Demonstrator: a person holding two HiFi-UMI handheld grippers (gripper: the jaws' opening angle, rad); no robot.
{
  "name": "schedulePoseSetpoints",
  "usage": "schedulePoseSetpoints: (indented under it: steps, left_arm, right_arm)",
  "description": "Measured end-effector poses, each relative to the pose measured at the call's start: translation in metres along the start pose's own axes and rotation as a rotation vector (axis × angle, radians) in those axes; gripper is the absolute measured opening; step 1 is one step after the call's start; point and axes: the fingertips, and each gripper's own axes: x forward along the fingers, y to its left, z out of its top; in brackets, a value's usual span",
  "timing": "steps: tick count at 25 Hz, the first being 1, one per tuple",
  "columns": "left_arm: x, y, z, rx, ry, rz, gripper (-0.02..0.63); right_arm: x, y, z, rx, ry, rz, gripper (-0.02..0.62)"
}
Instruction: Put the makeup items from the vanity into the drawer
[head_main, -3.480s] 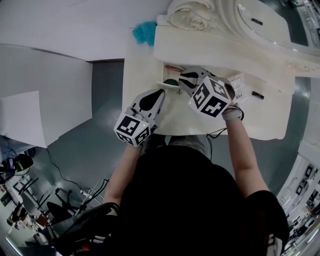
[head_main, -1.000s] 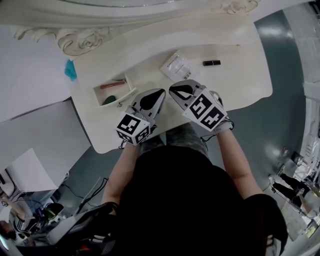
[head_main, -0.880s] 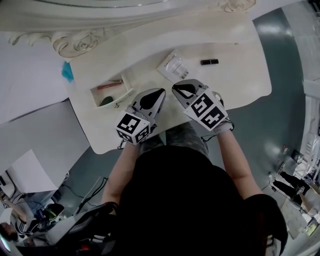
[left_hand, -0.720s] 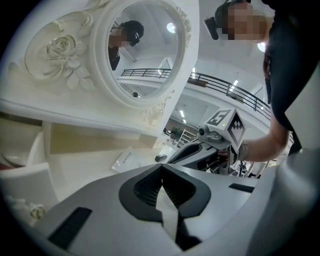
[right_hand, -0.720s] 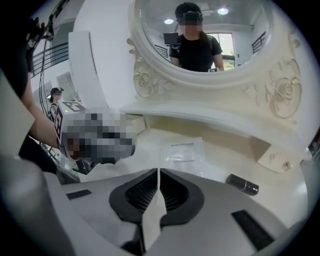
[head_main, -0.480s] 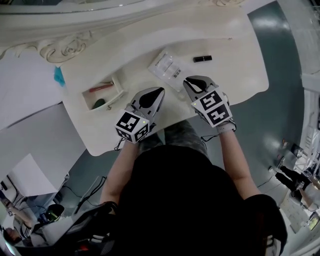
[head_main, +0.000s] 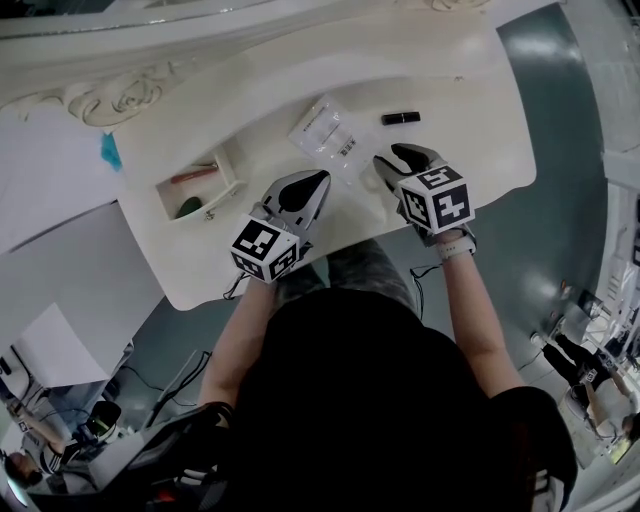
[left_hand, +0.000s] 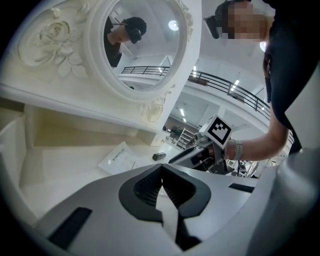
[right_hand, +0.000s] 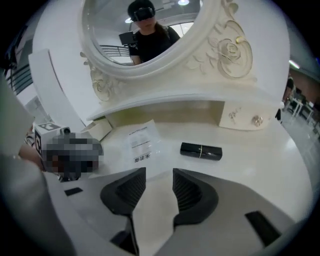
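Looking down, you have the cream vanity (head_main: 470, 120) before you, its counter curving to a rounded corner at either end, and the carved oval mirror (right_hand: 145, 35) rises along the back edge. Toward the counter's left end a small drawer (head_main: 230, 170) stands pulled open with its mouth facing up. Your left gripper (head_main: 318, 180) hangs over the front edge near the middle of the counter and points toward the back edge, just right of the drawer. Its jaws are pressed together with nothing between them. Your right gripper (head_main: 395, 155) hangs over the front half of the counter toward the right end, tilted down at the surface. Its jaws have just been opening and now stand spread, with only bare counter showing between them. A flat clear packet (head_main: 322, 130) with printed text lies on the counter near the back edge, between the drawer and the right gripper's tips, touching neither. A short black lipstick tube (head_main: 400, 118) lies on its side just right of the packet and apart from it. It sits just beyond the right gripper's spread jaws, and they do not touch it. Inside the drawer a slim red item (head_main: 195, 175) lies along the back wall, and a small dark green item (head_main: 190, 207) sits at the front corner. What either one is, you cannot tell at this size.
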Motion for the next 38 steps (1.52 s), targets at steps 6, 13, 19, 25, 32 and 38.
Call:
schedulePoseSetpoints:
  steps: [6, 13, 19, 25, 32, 38]
  left_arm:
    - [0.0, 0.005, 0.002, -0.001, -0.002, 0.007, 0.014]
    - [-0.005, 0.011, 0.002, 0.002, 0.0, 0.011, 0.014]
    - [-0.01, 0.015, 0.001, -0.001, -0.002, 0.02, 0.014]
    - [-0.017, 0.018, -0.001, -0.008, -0.005, 0.035, 0.014]
    - [-0.027, 0.023, -0.007, -0.017, 0.004, 0.06, 0.014]
    - [-0.029, 0.022, -0.009, -0.004, 0.01, 0.071, 0.014]
  right_arm:
    - [0.014, 0.001, -0.001, 0.204, -0.023, 0.04, 0.183]
    - [0.025, -0.006, -0.002, 0.209, -0.009, -0.065, 0.169]
    - [0.028, -0.009, -0.001, 0.217, -0.019, -0.106, 0.066]
    - [0.027, 0.004, 0.011, 0.147, -0.052, -0.072, 0.023]
    - [0.032, 0.02, 0.015, -0.069, 0.013, -0.044, 0.125]
    - [0.044, 0.019, 0.012, -0.06, 0.082, -0.062, 0.187]
